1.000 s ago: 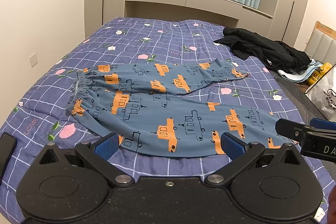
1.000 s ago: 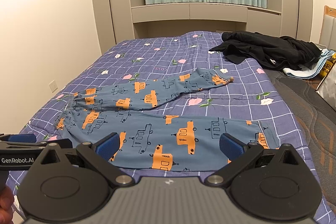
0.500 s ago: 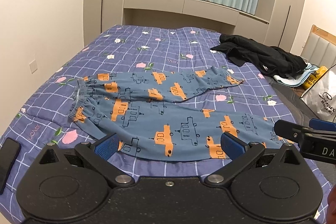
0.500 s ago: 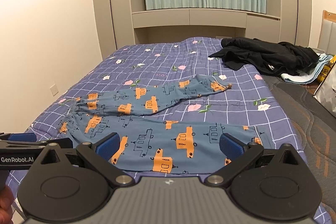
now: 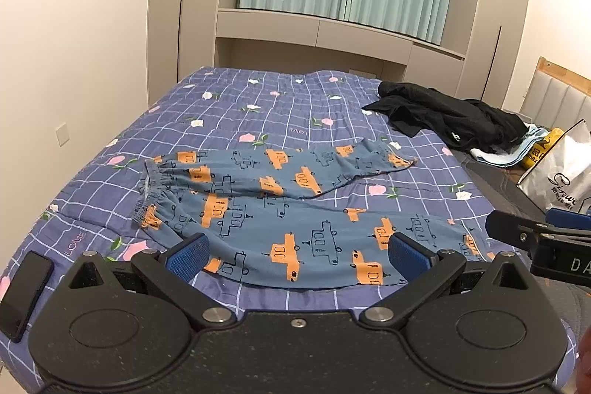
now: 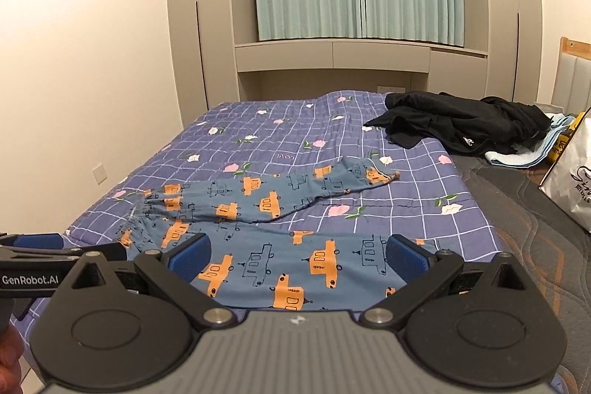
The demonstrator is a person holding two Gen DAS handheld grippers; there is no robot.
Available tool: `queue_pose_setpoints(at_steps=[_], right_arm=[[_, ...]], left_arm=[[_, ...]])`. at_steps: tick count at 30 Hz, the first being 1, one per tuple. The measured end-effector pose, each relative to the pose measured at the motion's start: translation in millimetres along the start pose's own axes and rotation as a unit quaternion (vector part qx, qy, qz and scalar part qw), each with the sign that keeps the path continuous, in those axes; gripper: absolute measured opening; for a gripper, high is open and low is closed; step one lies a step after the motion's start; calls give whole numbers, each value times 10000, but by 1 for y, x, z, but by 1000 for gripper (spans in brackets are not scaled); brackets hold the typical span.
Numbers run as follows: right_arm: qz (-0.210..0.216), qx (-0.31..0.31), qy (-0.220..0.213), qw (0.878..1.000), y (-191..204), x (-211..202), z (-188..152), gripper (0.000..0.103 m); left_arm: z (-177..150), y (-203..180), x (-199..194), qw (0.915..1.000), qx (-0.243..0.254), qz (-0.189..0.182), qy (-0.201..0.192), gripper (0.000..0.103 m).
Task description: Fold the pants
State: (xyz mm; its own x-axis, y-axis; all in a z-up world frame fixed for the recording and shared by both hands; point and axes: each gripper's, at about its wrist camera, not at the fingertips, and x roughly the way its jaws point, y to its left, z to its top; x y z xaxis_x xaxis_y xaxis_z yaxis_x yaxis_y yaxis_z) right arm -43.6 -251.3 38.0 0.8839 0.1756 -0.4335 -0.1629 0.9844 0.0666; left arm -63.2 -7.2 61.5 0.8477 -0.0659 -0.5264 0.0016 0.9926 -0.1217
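Note:
Blue pants with orange car prints lie spread flat on the bed, waistband at the left, both legs running right. They also show in the right wrist view. My left gripper is open and empty, held back from the near leg's front edge. My right gripper is open and empty, also held back over the near leg. The right gripper's side shows at the right of the left wrist view.
The bed has a purple checked quilt. A black garment pile lies at the far right, with a white bag beside it. A dark phone lies at the near left edge. A wall runs along the left.
Both grippers have drawn back and tilted up, so the pants sit lower and farther in both views. Both stay open.

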Motion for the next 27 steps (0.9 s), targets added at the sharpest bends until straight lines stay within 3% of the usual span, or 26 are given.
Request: queue_pose_setpoints(at_steps=[7,13,20,27], right_arm=[[-29,-62,-61,10000,1,-13,-2,103],[-64,20,141,9999,-9,9,-9,103],[-197,-41,611,9979,-36,79,-28,103],[-260,-459,790,9955,-81,200,-7,103]], left_arm=[[-3,-2,-2,10000,7,-37,6,103],[-9,-3,33,9995,-16,-85,292,103],[-12,-4,121,9975,-108,-185,678,103],[28,-12,258,9962,-148,-599,611,102]])
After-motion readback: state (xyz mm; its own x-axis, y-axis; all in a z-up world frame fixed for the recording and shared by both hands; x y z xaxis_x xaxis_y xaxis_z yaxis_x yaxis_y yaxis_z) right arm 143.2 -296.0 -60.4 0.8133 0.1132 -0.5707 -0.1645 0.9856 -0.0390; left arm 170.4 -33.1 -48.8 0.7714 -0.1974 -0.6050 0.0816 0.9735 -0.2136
